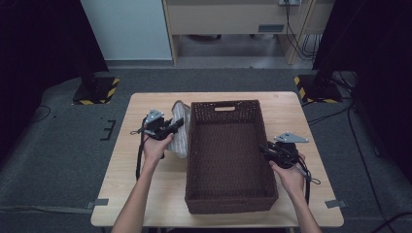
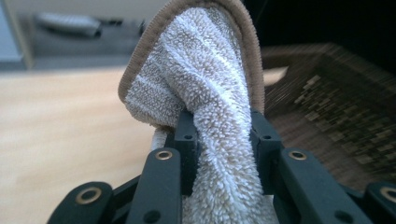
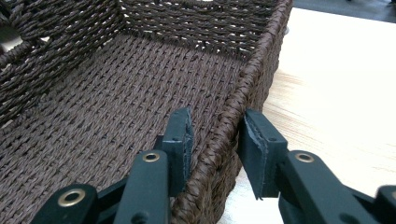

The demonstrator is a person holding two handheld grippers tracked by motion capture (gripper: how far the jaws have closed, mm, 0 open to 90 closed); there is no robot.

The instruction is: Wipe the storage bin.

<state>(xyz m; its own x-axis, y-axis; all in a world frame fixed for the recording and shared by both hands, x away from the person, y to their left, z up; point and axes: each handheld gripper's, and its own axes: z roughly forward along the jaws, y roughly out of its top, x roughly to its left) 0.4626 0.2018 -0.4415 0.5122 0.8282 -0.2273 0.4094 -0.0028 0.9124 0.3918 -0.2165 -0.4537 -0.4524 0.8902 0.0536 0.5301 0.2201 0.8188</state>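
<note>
A grey towel (image 1: 179, 127) with a tan hem hangs just left of the dark brown woven basket (image 1: 228, 201), above the table. My left gripper (image 1: 177, 124) is shut on it. In the left gripper view the towel (image 2: 205, 88) bulges up between the two black jaws of the left gripper (image 2: 223, 126), with the basket (image 2: 336, 102) blurred to the right. My right gripper (image 1: 266, 148) sits at the basket's right wall. In the right gripper view the right gripper (image 3: 215, 123) straddles the braided rim of the basket (image 3: 116, 107), one pad inside, one outside, pressing on it. The basket holds nothing.
The light wooden table (image 1: 145, 194) carries the basket in its middle. Bare tabletop (image 3: 336, 93) lies right of the basket. Dark floor surrounds the table, with stand bases marked in yellow and black (image 1: 97, 92) behind it and cables (image 1: 340, 116) at the right.
</note>
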